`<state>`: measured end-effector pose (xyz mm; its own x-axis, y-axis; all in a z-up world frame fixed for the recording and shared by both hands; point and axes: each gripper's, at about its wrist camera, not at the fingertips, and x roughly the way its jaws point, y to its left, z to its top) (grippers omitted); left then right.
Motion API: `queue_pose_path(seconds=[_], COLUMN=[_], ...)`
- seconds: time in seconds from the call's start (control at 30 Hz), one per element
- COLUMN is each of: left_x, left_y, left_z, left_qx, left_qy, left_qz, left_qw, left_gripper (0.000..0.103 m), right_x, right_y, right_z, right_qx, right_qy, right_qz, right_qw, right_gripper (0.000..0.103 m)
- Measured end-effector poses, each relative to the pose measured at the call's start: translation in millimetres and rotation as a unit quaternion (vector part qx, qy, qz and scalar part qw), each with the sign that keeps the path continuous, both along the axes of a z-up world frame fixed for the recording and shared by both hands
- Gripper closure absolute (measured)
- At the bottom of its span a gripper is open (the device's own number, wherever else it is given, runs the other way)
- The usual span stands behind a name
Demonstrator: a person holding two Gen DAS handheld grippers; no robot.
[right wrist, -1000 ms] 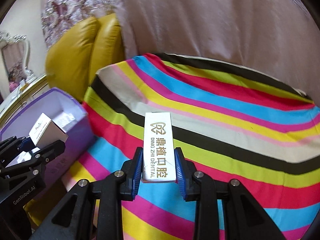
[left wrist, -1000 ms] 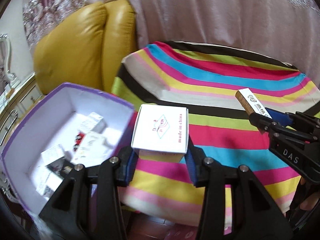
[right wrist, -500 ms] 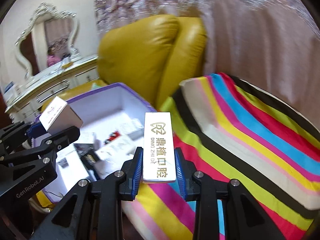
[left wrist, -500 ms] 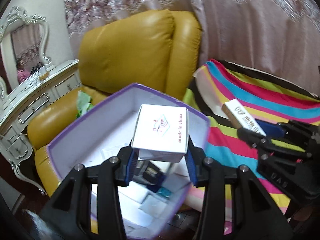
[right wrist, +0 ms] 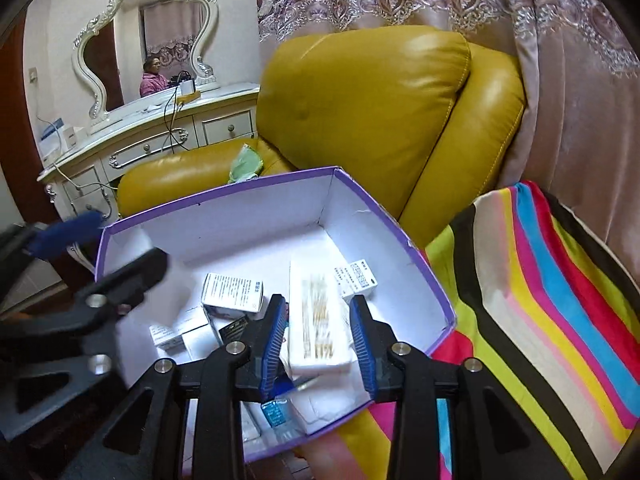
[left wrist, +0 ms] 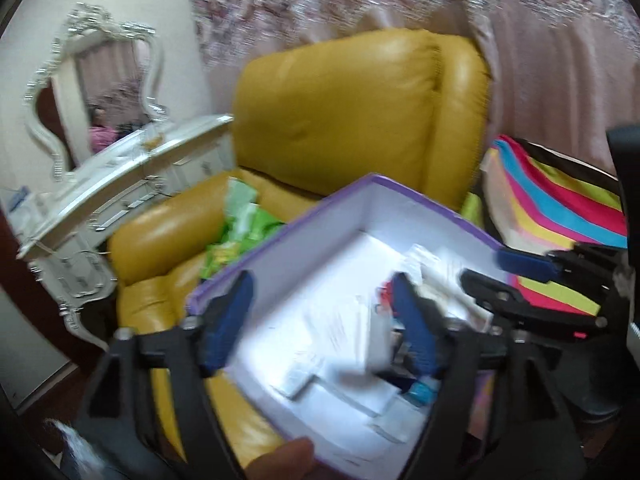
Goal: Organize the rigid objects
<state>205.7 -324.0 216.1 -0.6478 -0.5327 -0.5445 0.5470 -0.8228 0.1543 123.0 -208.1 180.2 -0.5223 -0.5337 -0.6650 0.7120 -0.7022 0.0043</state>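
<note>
A purple-rimmed white box [left wrist: 416,200] [right wrist: 224,196] holds several small cartons. My left gripper [left wrist: 320,324] is open and empty above the box; a blurred white carton [left wrist: 344,332] lies below it inside. My right gripper [right wrist: 318,344] is open over the box, and the long white dental carton [right wrist: 318,320] is blurred between the fingers, apart from both pads. In the left wrist view the right gripper [left wrist: 516,272] shows at the right; in the right wrist view the left gripper [right wrist: 100,248] shows at the left.
The box rests by a mustard leather armchair [right wrist: 380,112] with green wrappers [left wrist: 240,220] on its seat. A striped cloth [right wrist: 540,300] covers the table to the right. A white dresser with mirror [right wrist: 132,120] stands left; curtains hang behind.
Both grippers swung left from the striped table to above the box and opened. The square white carton left my left gripper; the long dental carton left my right gripper's grip.
</note>
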Motion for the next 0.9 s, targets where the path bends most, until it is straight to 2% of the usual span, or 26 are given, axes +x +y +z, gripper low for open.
queue_pose_path(seconds=[0.03, 0.1, 0.2, 0.3, 0.47, 0.7, 0.9], left_x=[2, 7, 9, 4, 3, 4, 4], left_y=[-2, -5, -12, -17, -13, -24, -15], left_z=[1, 4, 5, 0, -7, -7, -8], left_qx=[-0.005, 0.004, 0.058, 0.085, 0.062, 0.087, 0.053], left_qy=[0.001, 0.013, 0.022, -0.010, -0.033, -0.027, -0.039], left_qz=[0.007, -0.002, -0.033, -0.034, -0.014, -0.020, -0.003], left_qw=[1.0000, 0.9999, 0.9976, 0.9957, 0.9974, 0.9957, 0.9978], left_gripper=[0.013, 0.008, 0.005, 0.003, 0.003, 0.003, 0.003], right_x=[0, -1, 2, 8, 18, 24, 25], right_y=[0, 2, 6, 5, 4, 7, 9], right_z=[-1, -3, -4, -3, -3, -6, -11], right_qx=[0.000, -0.006, -0.013, -0.002, 0.024, 0.037, 0.034], right_qy=[-0.001, -0.010, -0.019, -0.008, 0.009, 0.012, 0.002], right_qz=[-0.001, -0.003, -0.002, 0.001, -0.003, -0.008, -0.015], right_qw=[1.000, 1.000, 1.000, 1.000, 1.000, 0.999, 0.999], right_gripper=[0.059, 0.049, 0.047, 0.046, 0.045, 0.045, 0.045])
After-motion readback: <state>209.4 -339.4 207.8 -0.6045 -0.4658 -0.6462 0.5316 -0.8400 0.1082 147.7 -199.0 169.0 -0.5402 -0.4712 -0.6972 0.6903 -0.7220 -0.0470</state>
